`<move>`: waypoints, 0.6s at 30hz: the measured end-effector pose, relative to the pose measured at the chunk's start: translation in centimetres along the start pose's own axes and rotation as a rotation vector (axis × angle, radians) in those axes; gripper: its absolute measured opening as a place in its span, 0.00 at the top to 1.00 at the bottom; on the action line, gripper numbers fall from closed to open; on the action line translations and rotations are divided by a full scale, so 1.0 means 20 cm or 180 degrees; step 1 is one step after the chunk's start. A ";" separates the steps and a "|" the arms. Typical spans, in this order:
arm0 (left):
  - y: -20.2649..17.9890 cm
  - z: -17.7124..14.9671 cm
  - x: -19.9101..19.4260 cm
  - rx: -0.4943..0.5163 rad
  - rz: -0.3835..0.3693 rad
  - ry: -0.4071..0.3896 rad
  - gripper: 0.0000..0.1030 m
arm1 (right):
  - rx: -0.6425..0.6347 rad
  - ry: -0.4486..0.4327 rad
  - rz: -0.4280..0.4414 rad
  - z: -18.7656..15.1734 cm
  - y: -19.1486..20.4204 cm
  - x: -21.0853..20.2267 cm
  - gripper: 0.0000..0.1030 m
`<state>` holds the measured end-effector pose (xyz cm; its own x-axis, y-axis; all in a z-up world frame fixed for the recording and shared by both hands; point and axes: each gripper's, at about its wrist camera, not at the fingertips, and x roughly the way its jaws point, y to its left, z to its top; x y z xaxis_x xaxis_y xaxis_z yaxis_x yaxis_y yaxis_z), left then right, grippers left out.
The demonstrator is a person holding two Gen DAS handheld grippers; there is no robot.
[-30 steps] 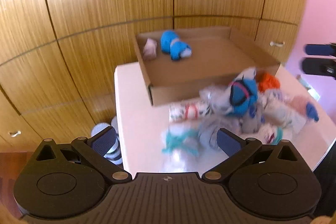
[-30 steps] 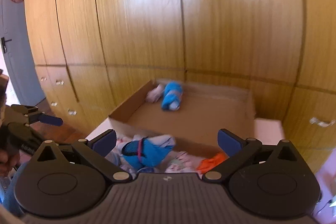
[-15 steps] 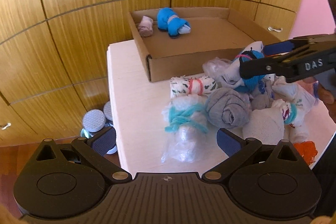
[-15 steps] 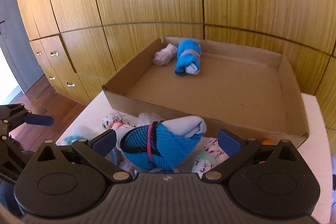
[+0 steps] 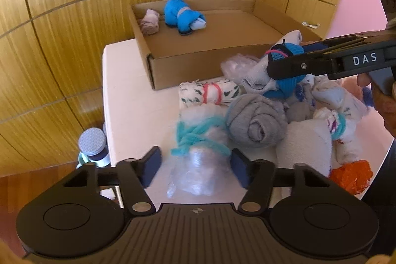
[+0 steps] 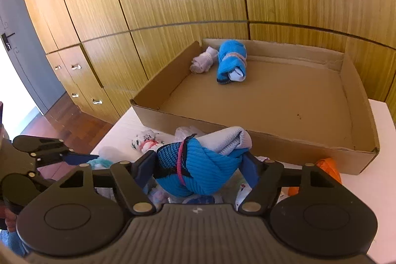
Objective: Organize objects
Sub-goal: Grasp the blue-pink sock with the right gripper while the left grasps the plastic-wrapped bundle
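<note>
White worktop (image 5: pixel 133 115), set against wooden cabinet fronts. At the far side, a shallow cardboard box (image 5: pixel 188 66), holding two rolled bundles in its far left corner. Near and right of the box, a heap of rolled sock bundles: a white patterned roll with a red band (image 5: pixel 210 93), a grey roll (image 5: pixel 255 123), a plastic-wrapped bundle tied with teal yarn (image 5: pixel 198 155) nearest, an orange piece (image 5: pixel 351 175) at the near right edge.
</note>
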<state>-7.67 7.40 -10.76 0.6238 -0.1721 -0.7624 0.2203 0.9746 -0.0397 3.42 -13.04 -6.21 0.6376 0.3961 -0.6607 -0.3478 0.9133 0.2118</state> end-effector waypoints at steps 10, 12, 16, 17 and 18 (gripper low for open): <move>-0.02 0.02 -0.04 0.0036 -0.0009 0.0013 0.53 | 0.0133 -0.0274 0.0086 0.04 -0.01 -0.19 0.37; -0.02 0.04 -0.07 0.0047 -0.0004 -0.0009 0.53 | 0.0161 -0.0340 0.0073 0.06 -0.04 -0.24 0.37; 0.00 0.11 -0.13 0.0036 0.0021 -0.0059 0.53 | 0.0181 -0.0437 -0.0046 0.10 -0.12 -0.30 0.37; 0.01 0.14 -0.14 0.0036 0.0023 -0.0077 0.53 | 0.0184 -0.0457 -0.0088 0.12 -0.14 -0.31 0.37; 0.01 0.17 -0.15 0.0041 0.0028 -0.0098 0.53 | 0.0180 -0.0470 -0.0132 0.14 -0.16 -0.32 0.37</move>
<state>-7.02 7.72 -6.32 0.6484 -0.1682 -0.7425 0.2243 0.9742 -0.0248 2.47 -18.28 -0.65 0.7461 0.3636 -0.5577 -0.2824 0.9315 0.2294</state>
